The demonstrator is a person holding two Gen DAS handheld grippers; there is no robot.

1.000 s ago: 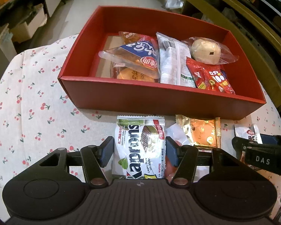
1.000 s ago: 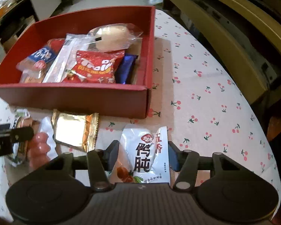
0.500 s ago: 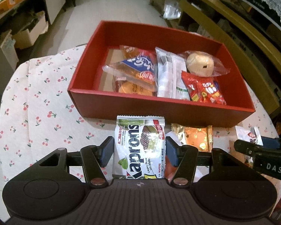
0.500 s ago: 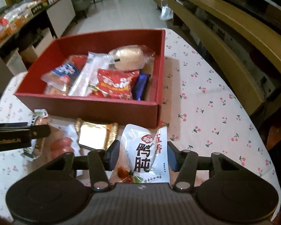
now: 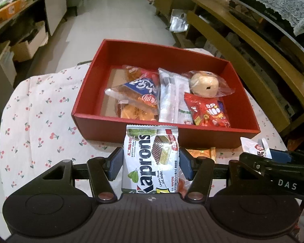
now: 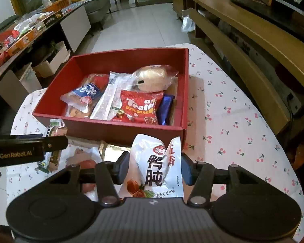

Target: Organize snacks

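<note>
Left wrist view: left gripper (image 5: 151, 165) was pinching a wafer packet (image 5: 151, 162) between its pads, held up just short of the near wall of the red box (image 5: 131, 128). Right wrist view: right gripper (image 6: 155, 167) was clamped on a white pouch (image 6: 158, 166) the same way, also in front of the box's near wall.

Left on the cherry-print tablecloth (image 6: 233, 121), between the grippers and the box: a gold foil packet (image 6: 109, 151) and a clear bag with something red (image 6: 85, 162); contents too blurred to name.

Further on, already in the box: a blue-and-orange packet (image 5: 139, 89), a clear white packet (image 5: 172, 99), a red snack bag (image 5: 208, 111), a wrapped bun (image 5: 204, 84), and a blue packet (image 6: 166, 109) against the right wall.

Judgement: over halfway. Five in, two in hand awaiting drop-off, at least two loose on the cloth.
</note>
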